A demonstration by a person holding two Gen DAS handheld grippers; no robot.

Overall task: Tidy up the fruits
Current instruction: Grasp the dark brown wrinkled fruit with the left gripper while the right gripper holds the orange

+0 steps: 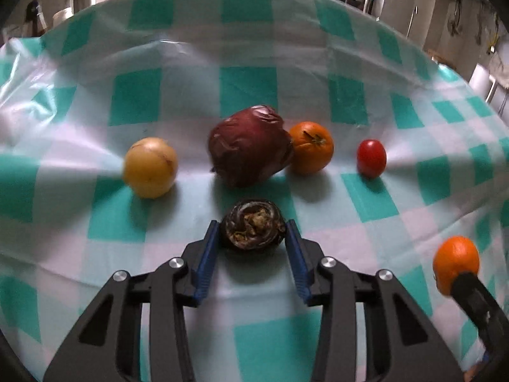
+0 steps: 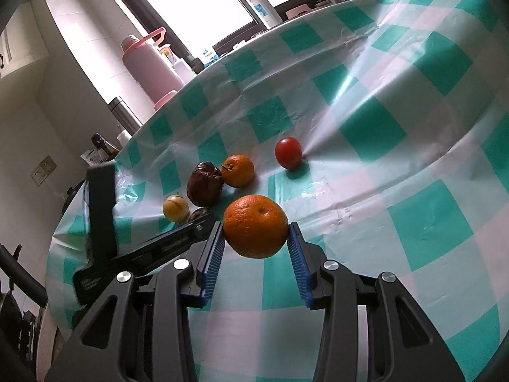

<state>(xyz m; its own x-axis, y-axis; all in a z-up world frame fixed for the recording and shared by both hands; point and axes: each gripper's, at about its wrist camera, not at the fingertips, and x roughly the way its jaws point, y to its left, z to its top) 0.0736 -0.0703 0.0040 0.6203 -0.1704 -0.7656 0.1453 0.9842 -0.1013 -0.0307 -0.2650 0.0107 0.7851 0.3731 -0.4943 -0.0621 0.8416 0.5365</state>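
My left gripper (image 1: 253,227) is shut on a small dark wrinkled fruit (image 1: 253,224), held just above the checked cloth. Beyond it lie a yellow fruit (image 1: 150,167), a big dark red wrinkled fruit (image 1: 249,146), a small orange (image 1: 311,147) touching it, and a red tomato (image 1: 371,158). My right gripper (image 2: 256,227) is shut on a large orange (image 2: 256,226), which also shows in the left wrist view (image 1: 455,262) at the right. From the right wrist view the same row shows: yellow fruit (image 2: 175,208), dark red fruit (image 2: 205,187), small orange (image 2: 238,171), tomato (image 2: 289,152).
The table wears a green, pink and white checked plastic cloth (image 1: 248,86). At its far edge stand a pink flask (image 2: 149,67), a steel bottle (image 2: 124,113) and a white pump bottle (image 2: 262,6). The left gripper's body (image 2: 143,248) lies left of my right gripper.
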